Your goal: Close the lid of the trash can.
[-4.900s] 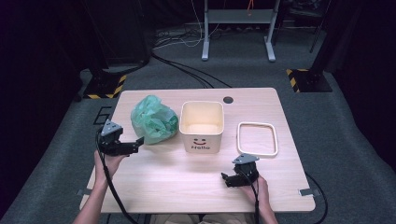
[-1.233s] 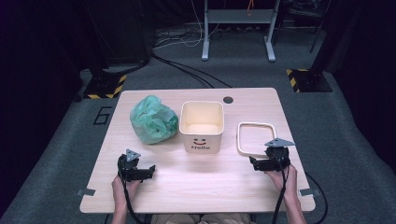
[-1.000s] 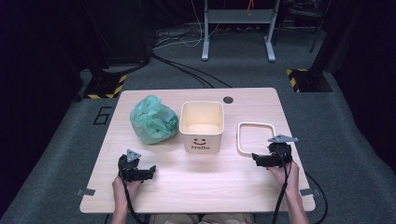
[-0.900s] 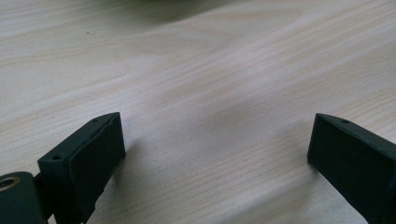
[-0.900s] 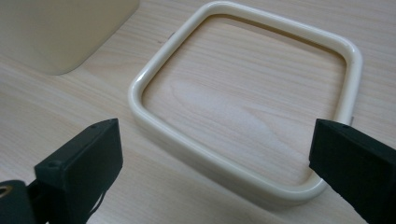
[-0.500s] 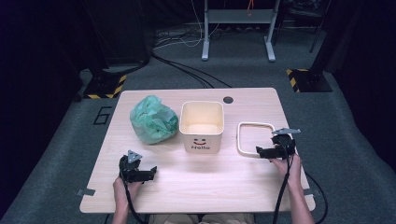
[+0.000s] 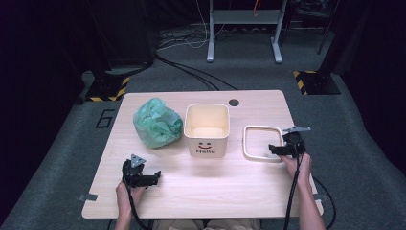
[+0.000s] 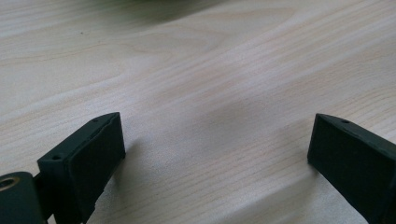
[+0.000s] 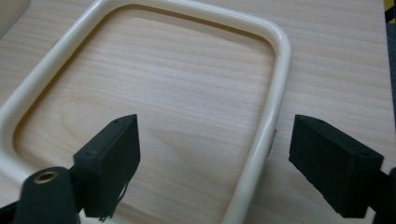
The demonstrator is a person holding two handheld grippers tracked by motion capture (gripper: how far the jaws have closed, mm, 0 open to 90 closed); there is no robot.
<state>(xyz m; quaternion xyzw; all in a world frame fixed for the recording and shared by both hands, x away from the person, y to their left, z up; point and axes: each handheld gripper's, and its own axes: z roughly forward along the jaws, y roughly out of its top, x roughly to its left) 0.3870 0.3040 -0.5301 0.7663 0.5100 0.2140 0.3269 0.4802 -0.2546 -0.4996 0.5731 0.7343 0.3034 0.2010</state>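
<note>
Cream frame (image 9: 275, 93) side between open right gripper (image 9: 215, 163) jaws

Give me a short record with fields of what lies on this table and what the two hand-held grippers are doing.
Surface: light wooden table
Middle: square cream plastic bin with a smiley face, open on top
Beside it: crumpled green plastic bag
Other side: cream square plastic ring frame, flat on the wood
Right gripper: jaws astride one side of the frame, just been closing, not pressing yet
Left gripper: open over bare wood

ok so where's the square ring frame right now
In the high view the cream square frame lies flat right of the Hello bin, with the right gripper at its edge.
</note>
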